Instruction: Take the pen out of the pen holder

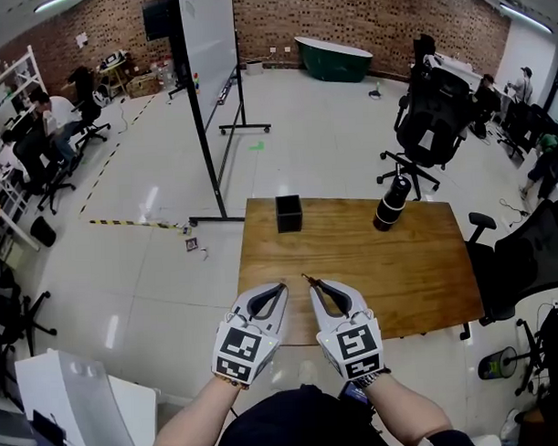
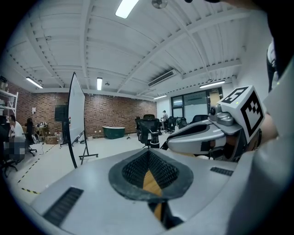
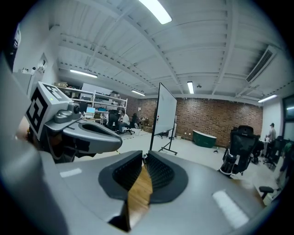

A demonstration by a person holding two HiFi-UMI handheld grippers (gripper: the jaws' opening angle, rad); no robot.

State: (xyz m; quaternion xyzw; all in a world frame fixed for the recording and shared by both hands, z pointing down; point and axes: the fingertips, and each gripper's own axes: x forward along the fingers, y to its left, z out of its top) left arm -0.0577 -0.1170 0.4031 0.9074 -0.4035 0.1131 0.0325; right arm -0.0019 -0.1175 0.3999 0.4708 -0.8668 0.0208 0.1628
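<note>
Since the pen is already clear of its holder, I hold both tools low over the near edge of the table [image 1: 399, 268], side by side and close in front of me. My right gripper [image 1: 316, 286] is clamped on the pen [image 1: 305, 279]. Its jaws stand a slit apart rather than meeting, and a thin dark tip pokes out up and to the left from between their ends. I judge the pen is pinched that far forward so it lifts straight out without the tool touching the holder's rim. My left gripper [image 1: 283, 285] has its jaws brought together on nothing; I think it rides alongside only to stay out of the way. Well apart from both, at the far edge of the table, sits the black pen holder [image 1: 289, 213], with a black flask [image 1: 391, 204] to its right. I cannot tell whether anything else is left in the holder. Beyond the table are a whiteboard [image 1: 209, 46] on a wheeled stand and some office chairs [image 1: 431, 121]. Only the head view shows pen and holder together. The gripper views look out almost level over the table, so neither shows the holder. The right gripper view does show the slit, with wood through it and a dark speck at the tips, and the left gripper view shows its tips meeting.
</note>
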